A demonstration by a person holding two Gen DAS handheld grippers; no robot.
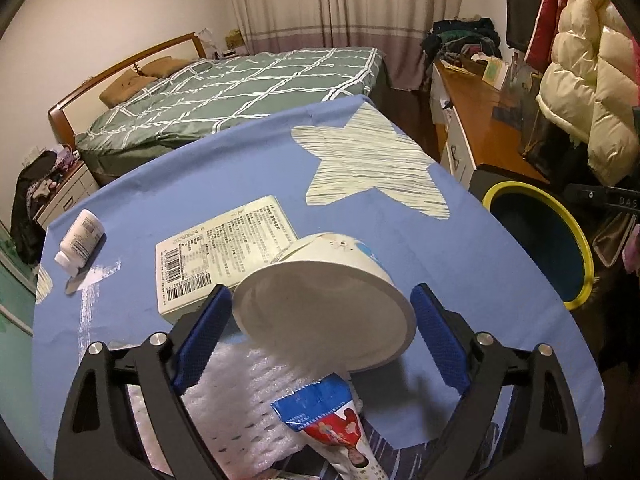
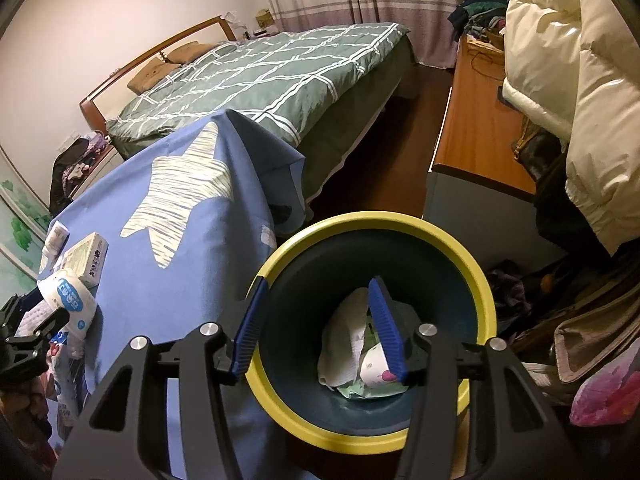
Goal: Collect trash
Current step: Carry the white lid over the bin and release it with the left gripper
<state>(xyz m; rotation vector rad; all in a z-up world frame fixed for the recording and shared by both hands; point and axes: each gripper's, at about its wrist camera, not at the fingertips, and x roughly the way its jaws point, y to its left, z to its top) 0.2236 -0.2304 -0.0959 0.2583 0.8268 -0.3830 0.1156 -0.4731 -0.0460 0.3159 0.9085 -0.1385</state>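
Five loose pieces sit on the blue star-print cloth-covered counter (image 1: 460, 240): one white round paper bowl (image 1: 326, 300), one flat cream cardboard box with barcodes (image 1: 224, 256), one white plastic pill bottle (image 1: 80, 246) lying on its side, one sheet of white foam wrap (image 1: 240, 412), and one red-white-and-blue printed plastic wrapper (image 1: 336, 428).

The left gripper (image 1: 322, 336) has its blue-padded fingers spread wide on either side of the bowl — not closed on it. The bowl is tipped on its side, its clean white inside facing the camera, its rim resting on the foam wrap and the wrapper, with the box just behind it.

The right gripper (image 2: 320, 328) hangs over the one dark round bin with a yellow rim (image 2: 476, 280), standing just beside the counter. Its fingers are parted and hold nothing — below them, crumpled white paper and a pale green packet (image 2: 372, 388) lie in the bottom of the bin.
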